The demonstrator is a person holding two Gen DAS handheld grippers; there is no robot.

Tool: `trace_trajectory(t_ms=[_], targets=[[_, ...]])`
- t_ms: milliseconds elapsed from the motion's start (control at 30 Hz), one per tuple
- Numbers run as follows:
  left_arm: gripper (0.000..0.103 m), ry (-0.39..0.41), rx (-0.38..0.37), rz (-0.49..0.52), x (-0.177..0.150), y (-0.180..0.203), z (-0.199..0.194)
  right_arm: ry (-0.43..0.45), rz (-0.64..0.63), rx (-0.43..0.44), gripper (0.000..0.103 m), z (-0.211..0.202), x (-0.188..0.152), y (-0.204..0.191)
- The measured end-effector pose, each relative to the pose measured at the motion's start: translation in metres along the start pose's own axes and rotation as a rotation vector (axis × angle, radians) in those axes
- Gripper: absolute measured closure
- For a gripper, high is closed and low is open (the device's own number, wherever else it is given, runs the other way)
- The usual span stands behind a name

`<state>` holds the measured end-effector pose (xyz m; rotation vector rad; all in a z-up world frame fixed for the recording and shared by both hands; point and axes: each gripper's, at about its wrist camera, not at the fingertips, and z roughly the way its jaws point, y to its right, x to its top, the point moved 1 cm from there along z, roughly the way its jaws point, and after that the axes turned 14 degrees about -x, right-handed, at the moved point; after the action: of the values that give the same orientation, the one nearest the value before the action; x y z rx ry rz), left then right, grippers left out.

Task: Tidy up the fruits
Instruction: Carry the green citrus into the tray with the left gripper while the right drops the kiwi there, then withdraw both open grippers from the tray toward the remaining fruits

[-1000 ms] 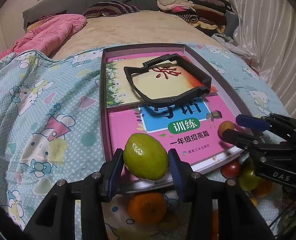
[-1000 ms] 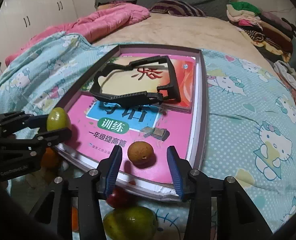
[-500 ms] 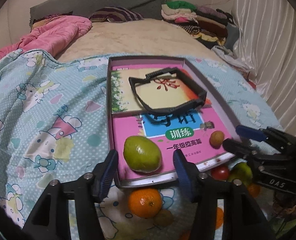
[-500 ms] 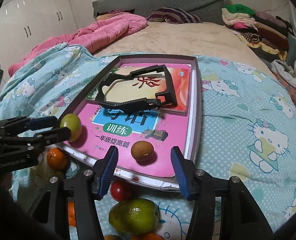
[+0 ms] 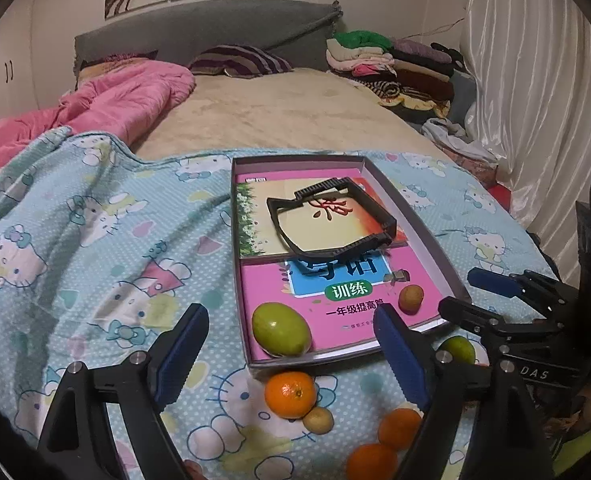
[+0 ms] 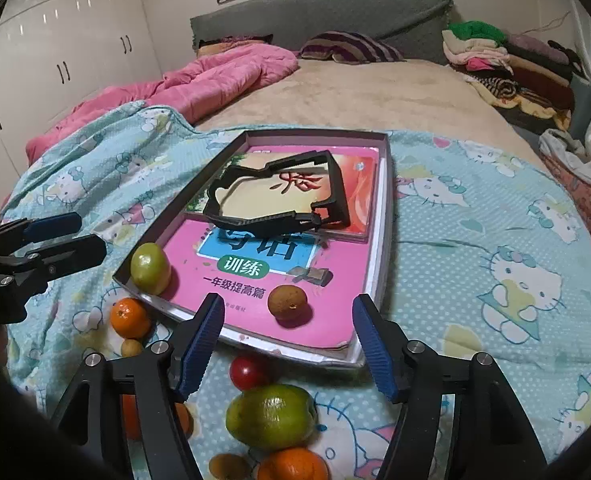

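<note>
Both grippers tilt down over the tray (image 5: pixel 415 216); the left gripper (image 5: pixel 291 354) and right gripper (image 6: pixel 287 340) have just been opening, jaws wide and empty.

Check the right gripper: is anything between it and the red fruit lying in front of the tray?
Nothing visible blocks it. The red fruit lies on the blanket between the tray's near edge and the open right gripper, beside a large green fruit.

The near half of the box (image 6: pixel 387 216) holds only a green fruit (image 6: pixel 150 268) in its left corner and a brown fruit (image 6: pixel 287 301) toward the right, well apart, with bare pink book (image 6: pixel 335 280) between. A black frame (image 6: pixel 279 200) blocks the far half. Loose fruit crowds the blanket (image 6: pixel 475 320) just in front of the box; blanket on either side lies bare
</note>
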<state>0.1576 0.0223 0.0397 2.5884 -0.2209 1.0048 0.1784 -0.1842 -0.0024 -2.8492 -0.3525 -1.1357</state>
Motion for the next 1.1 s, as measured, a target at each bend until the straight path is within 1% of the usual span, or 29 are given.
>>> trace_trajectory(t_ms=[233,433,533,800,1100], targets=[[0.014,0.028,0.006,-0.001,-0.009,0.004,-0.017,0.042,-0.005,0.003,0.035,-0.025,-0.004,0.005],[0.014,0.014,-0.01,0.022,-0.028,0.008,-0.027,0.057,0.007,0.002,0.034,-0.046,-0.023,0.014],[0.014,0.009,-0.016,0.022,-0.04,0.011,-0.031,0.053,0.011,-0.006,0.034,-0.053,-0.033,0.018],[0.014,-0.037,-0.047,0.02,-0.067,0.016,-0.032,0.032,0.009,-0.04,0.034,-0.061,-0.052,0.021],[0.014,-0.088,-0.081,0.053,-0.09,0.03,-0.03,-0.003,0.003,-0.047,0.034,-0.067,-0.073,0.019]])
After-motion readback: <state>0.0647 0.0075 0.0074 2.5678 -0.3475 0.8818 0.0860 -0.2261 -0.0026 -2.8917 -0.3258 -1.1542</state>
